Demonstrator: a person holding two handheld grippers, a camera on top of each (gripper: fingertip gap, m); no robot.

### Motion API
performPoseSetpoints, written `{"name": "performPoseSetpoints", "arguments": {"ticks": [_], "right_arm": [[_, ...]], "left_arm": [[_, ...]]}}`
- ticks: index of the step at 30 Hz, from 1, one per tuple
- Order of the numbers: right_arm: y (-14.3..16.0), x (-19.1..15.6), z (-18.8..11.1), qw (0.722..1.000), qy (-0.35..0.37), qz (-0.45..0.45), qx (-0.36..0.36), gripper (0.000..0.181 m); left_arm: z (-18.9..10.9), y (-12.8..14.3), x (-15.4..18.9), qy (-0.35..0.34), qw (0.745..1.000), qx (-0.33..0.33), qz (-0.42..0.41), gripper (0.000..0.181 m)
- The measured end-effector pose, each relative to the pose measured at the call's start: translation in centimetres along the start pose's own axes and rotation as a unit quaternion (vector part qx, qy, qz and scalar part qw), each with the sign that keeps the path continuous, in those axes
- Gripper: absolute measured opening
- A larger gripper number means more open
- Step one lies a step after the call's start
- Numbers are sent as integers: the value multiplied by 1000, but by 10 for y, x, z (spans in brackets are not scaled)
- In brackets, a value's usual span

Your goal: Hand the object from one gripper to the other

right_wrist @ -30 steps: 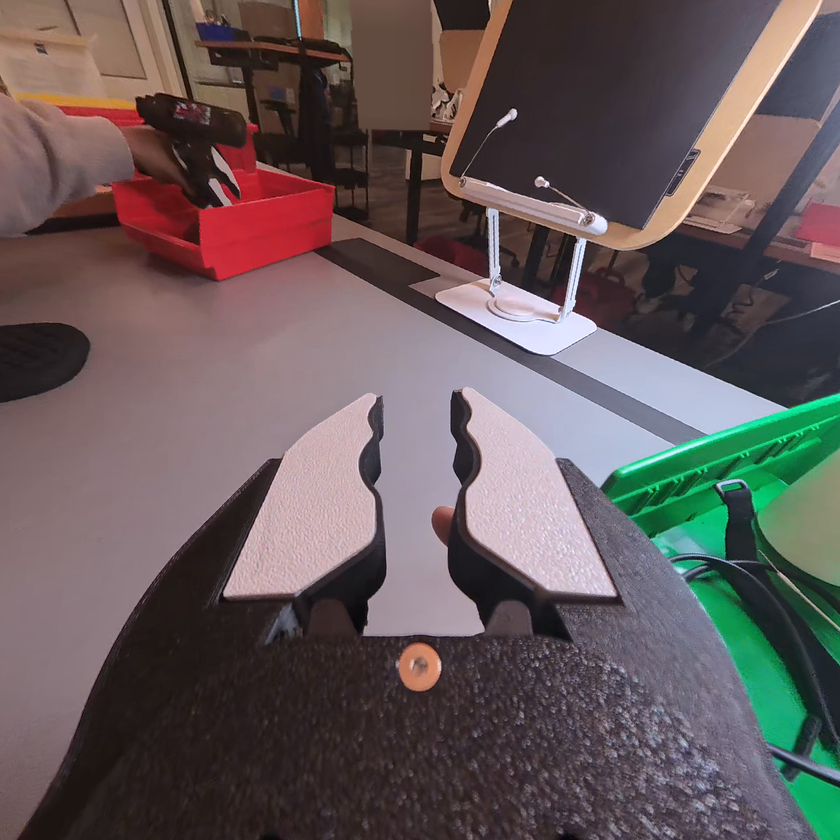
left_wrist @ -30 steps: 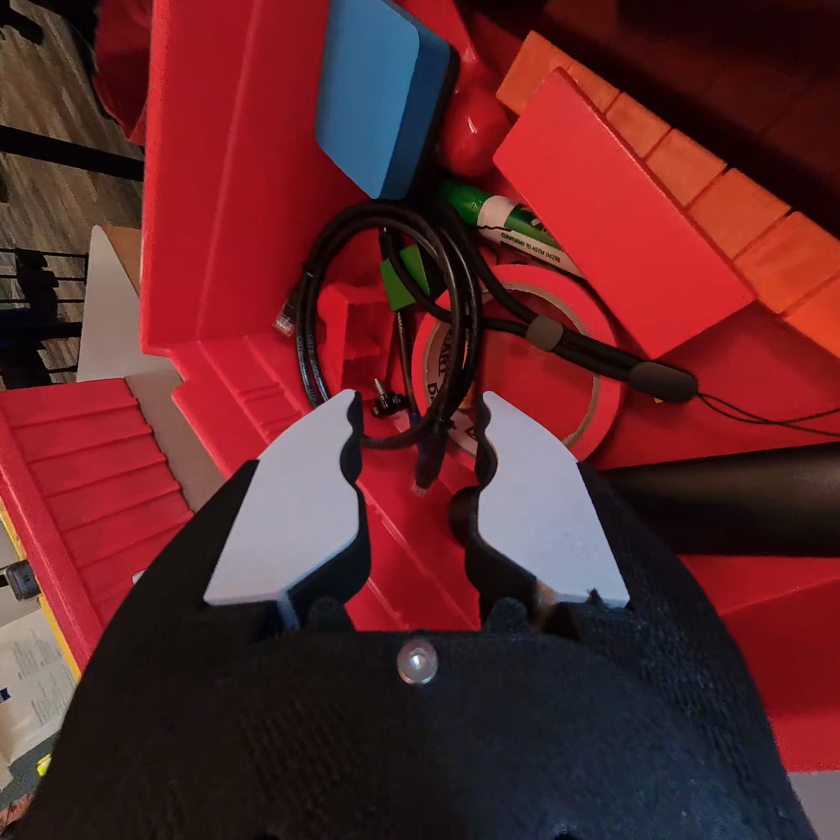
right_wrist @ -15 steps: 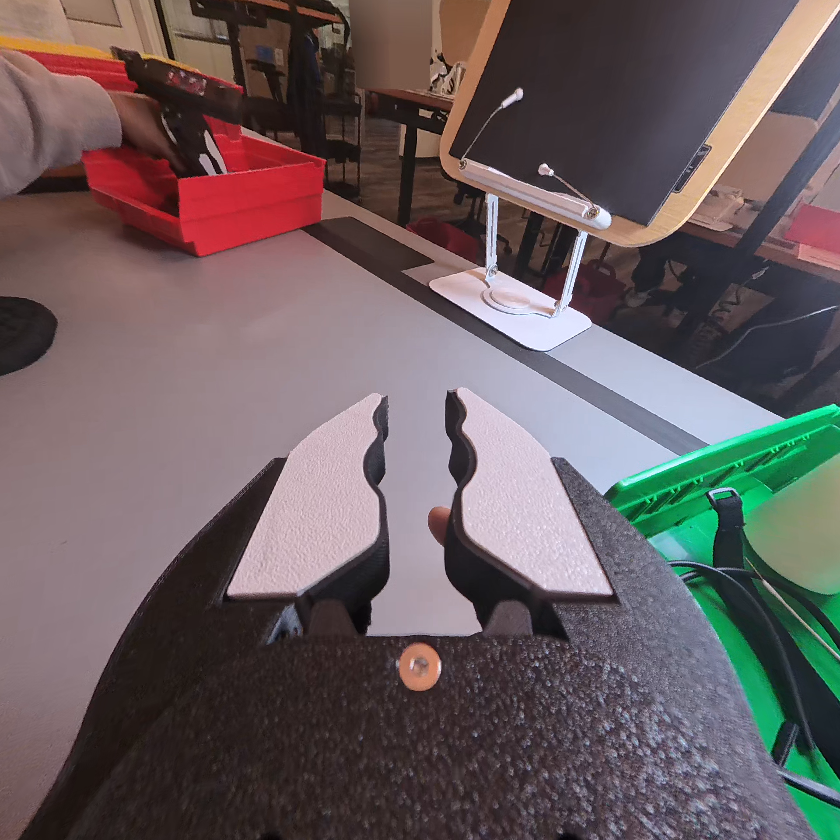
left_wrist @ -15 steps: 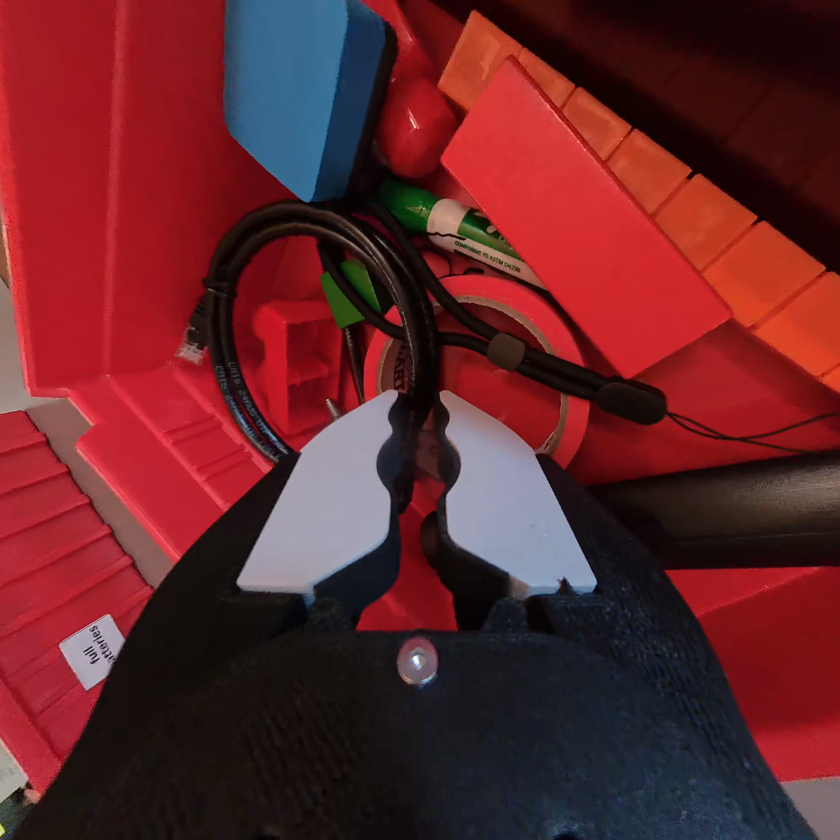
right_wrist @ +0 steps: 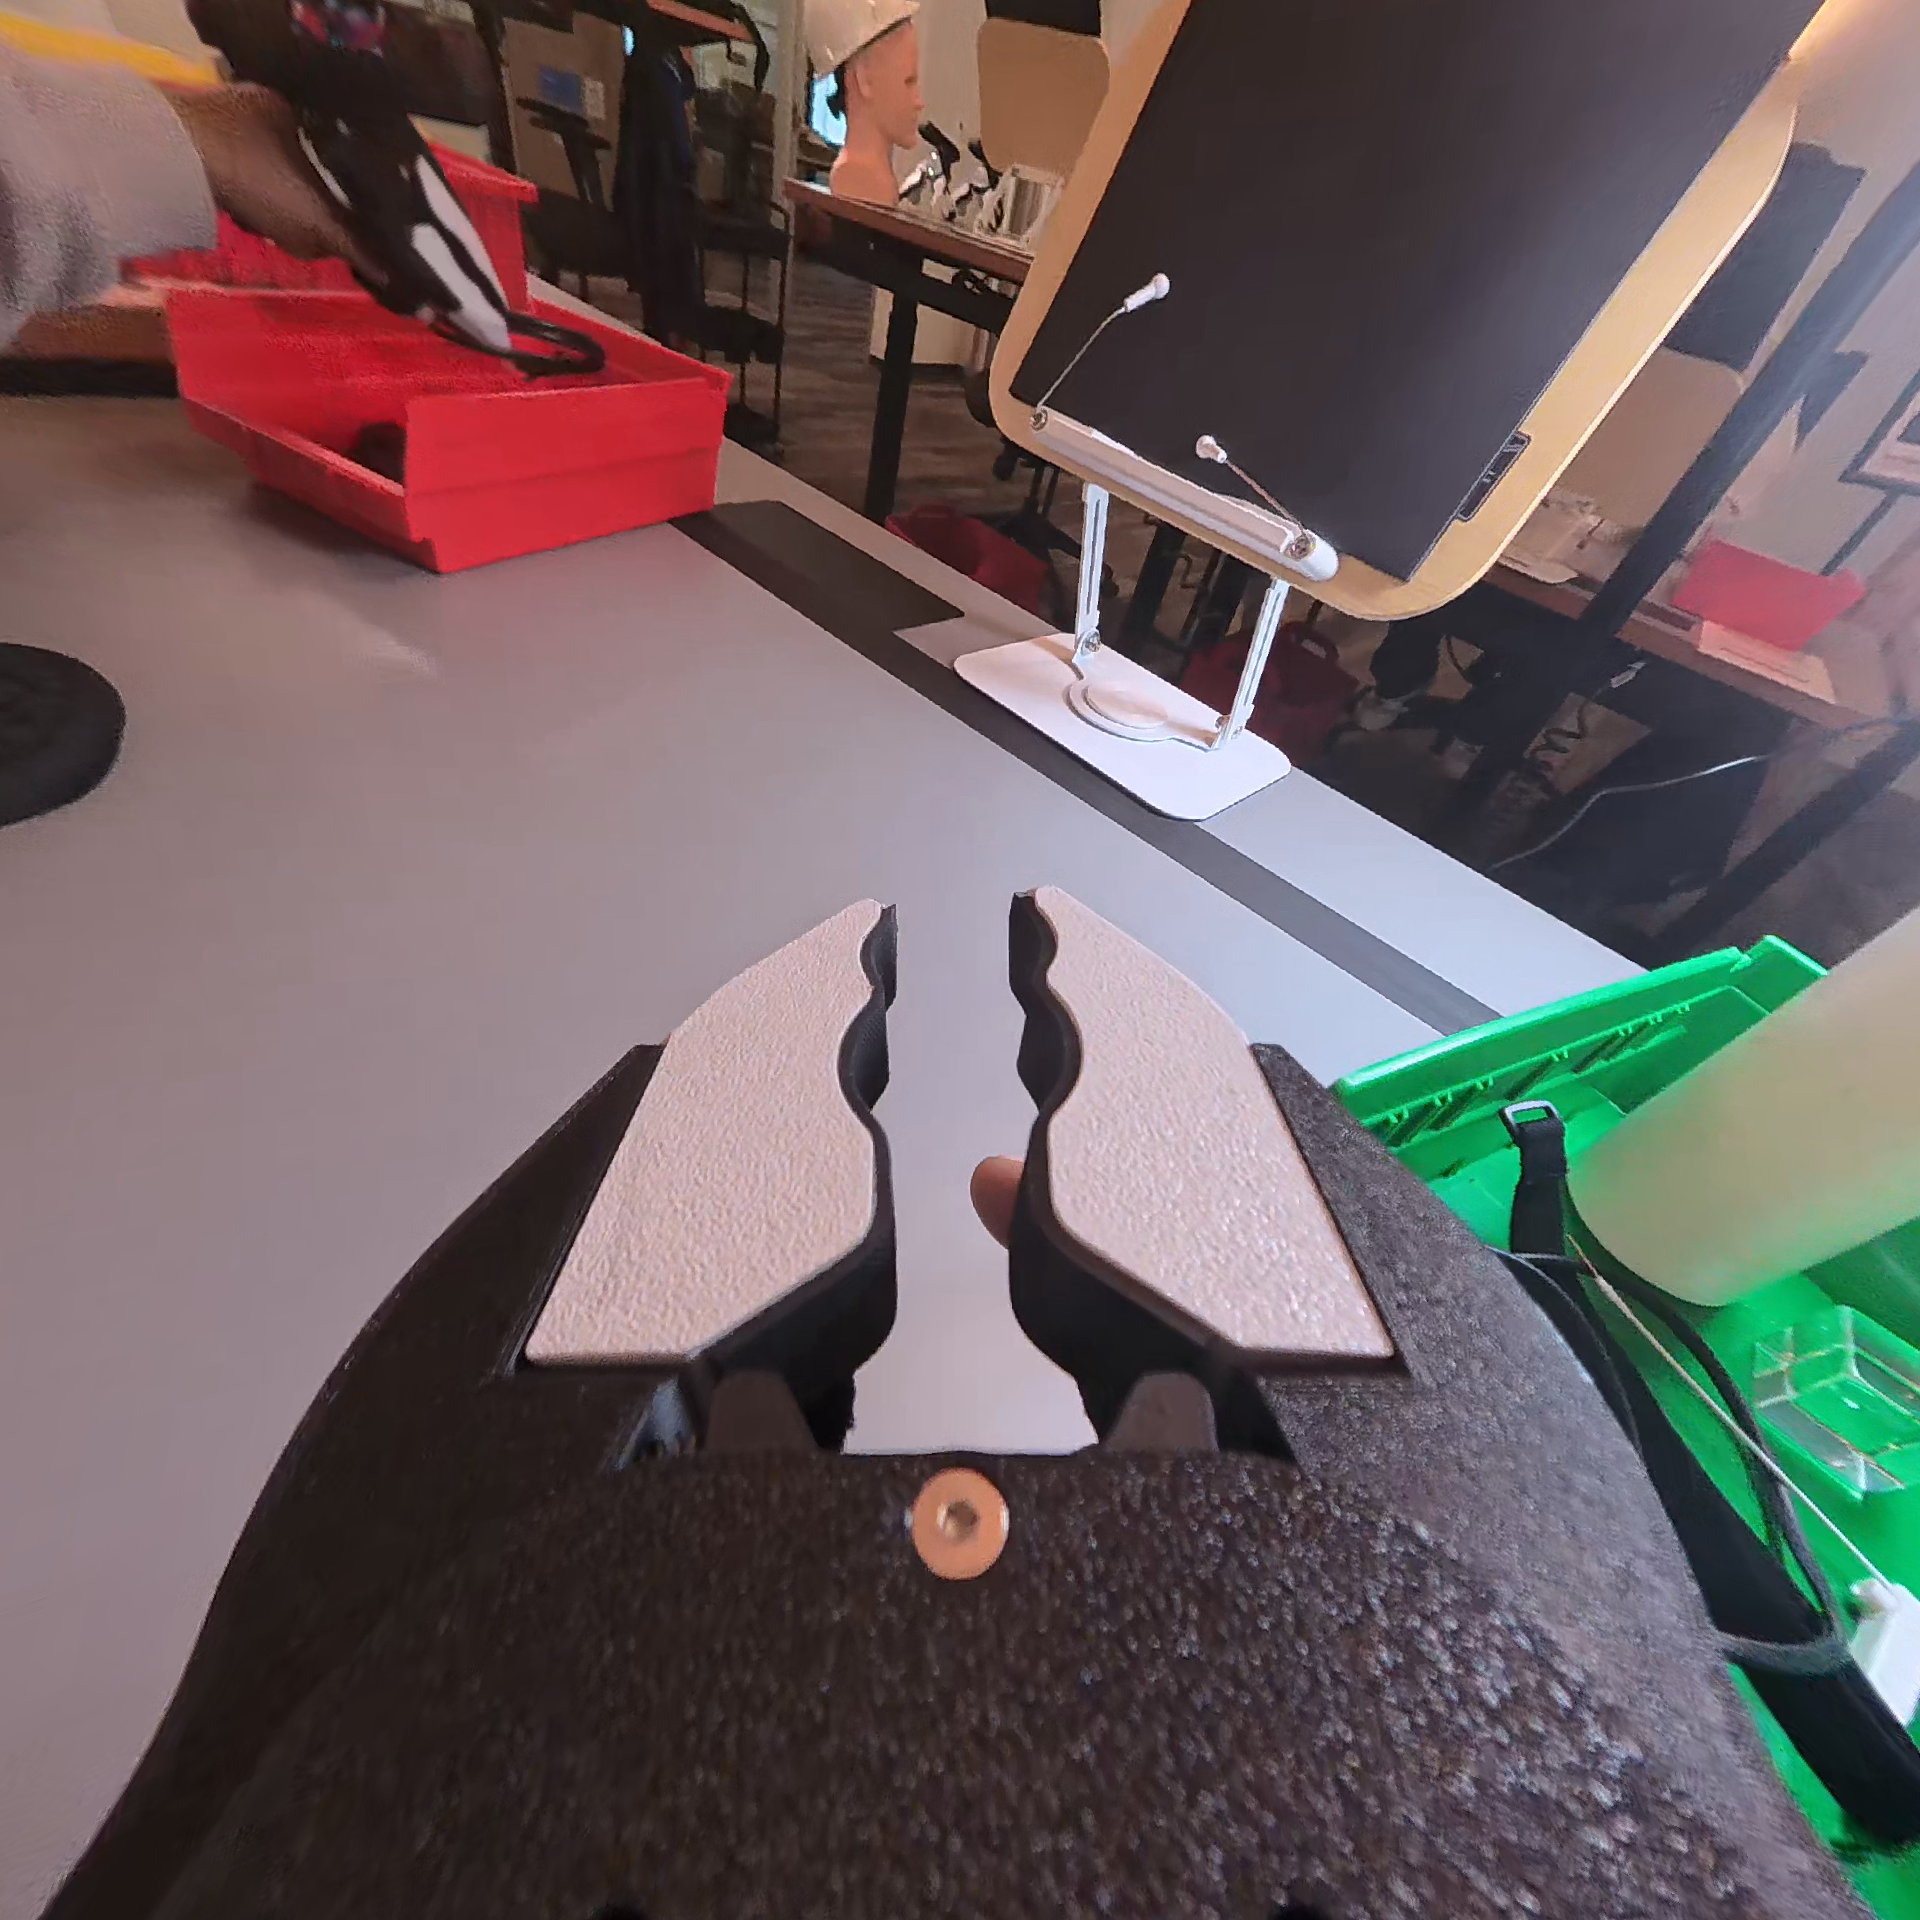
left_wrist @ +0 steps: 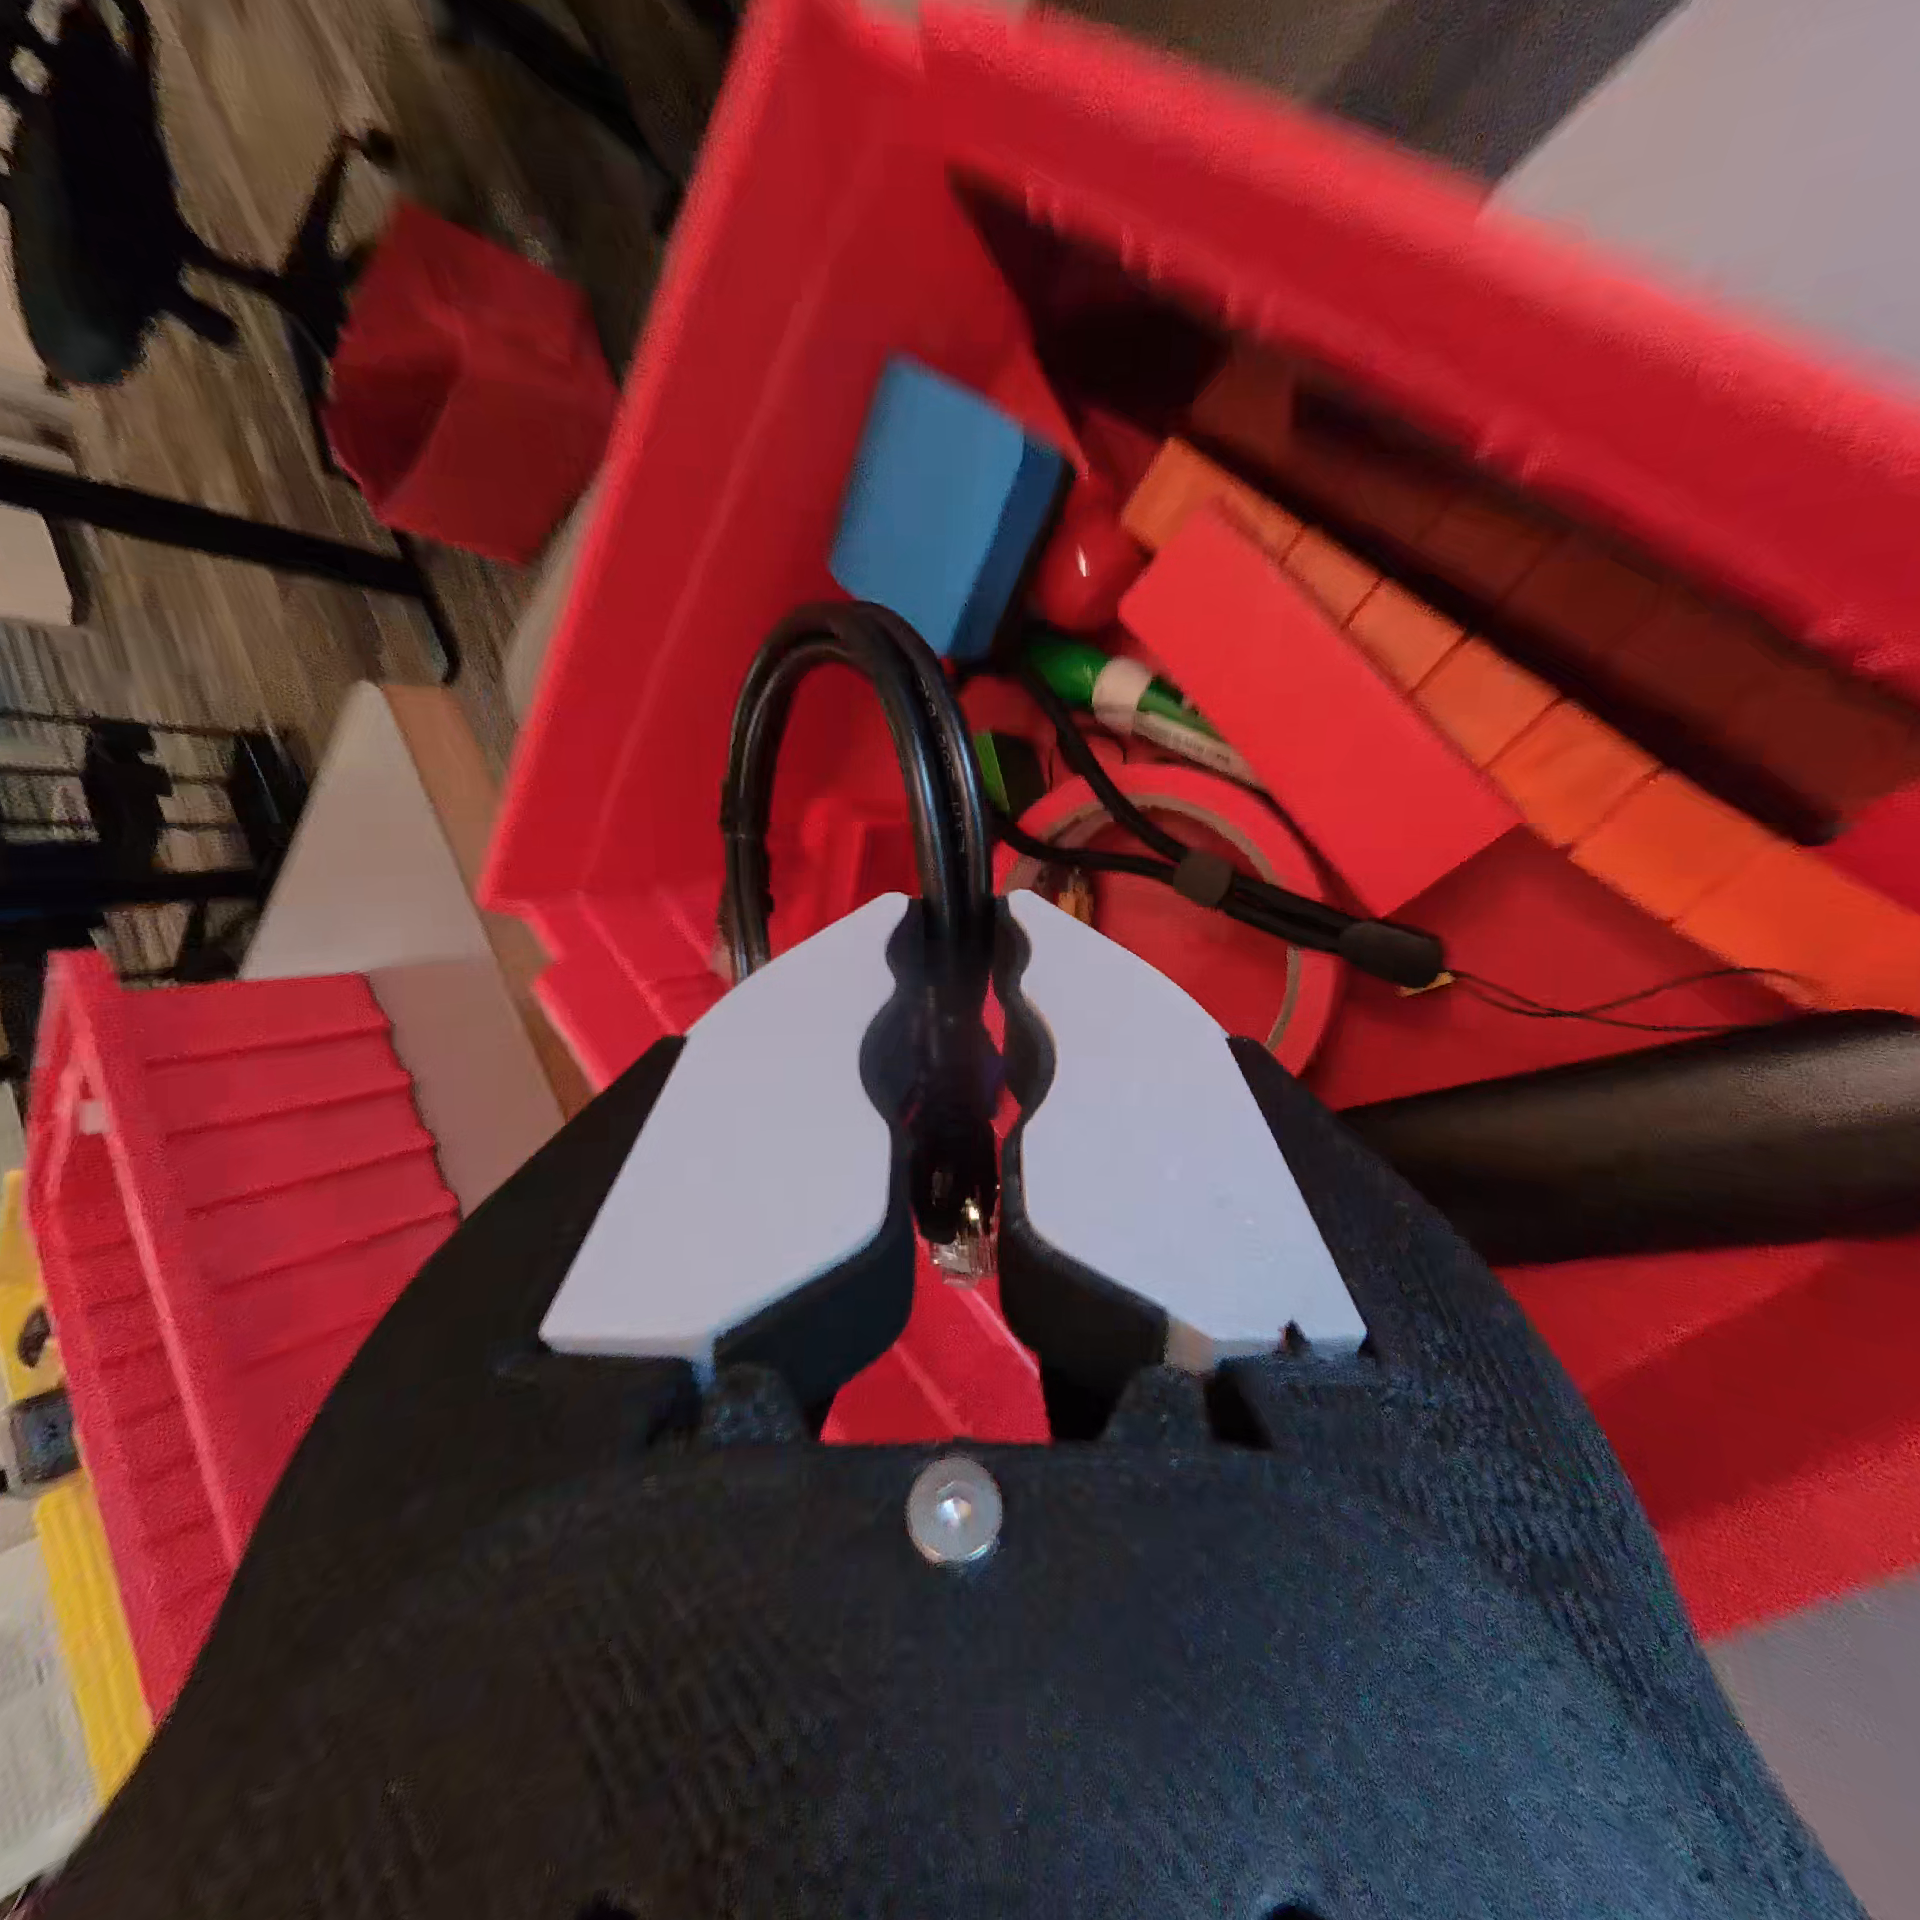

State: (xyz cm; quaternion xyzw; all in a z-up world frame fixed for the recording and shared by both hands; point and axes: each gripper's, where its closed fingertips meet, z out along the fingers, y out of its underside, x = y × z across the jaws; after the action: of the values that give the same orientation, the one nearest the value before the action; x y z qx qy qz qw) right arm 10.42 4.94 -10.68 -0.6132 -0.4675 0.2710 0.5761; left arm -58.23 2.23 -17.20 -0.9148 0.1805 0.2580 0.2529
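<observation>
My left gripper is shut on a coiled black network cable and holds it above the red bin. The cable's loop arcs up past the fingertips and its clear plug hangs between the jaws. In the right wrist view the left gripper shows far off at the upper left over the red bin, with the cable loop hanging from it. My right gripper is open and empty over the grey table.
The red bin holds a blue eraser, a green marker, a red tape roll, a red block and orange blocks. A green bin sits at my right. A tablet on a white stand stands beyond.
My left gripper closed on the black cable and lifted it up out of the red bin. My right gripper stayed open and drifted slightly over the table.
</observation>
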Motion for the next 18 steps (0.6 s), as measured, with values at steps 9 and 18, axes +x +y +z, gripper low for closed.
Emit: {"name": "performPoseSetpoints", "arguments": {"ticks": [9,18], "right_arm": [[-55,-25,38,996,-68,-1,61,21],[-180,-50,76,977,-158,-82,119,69]], "left_arm": [[-221,-171,78,117,907,405,-1,12],[-417,-241,228,428,613,660,67,12]]}}
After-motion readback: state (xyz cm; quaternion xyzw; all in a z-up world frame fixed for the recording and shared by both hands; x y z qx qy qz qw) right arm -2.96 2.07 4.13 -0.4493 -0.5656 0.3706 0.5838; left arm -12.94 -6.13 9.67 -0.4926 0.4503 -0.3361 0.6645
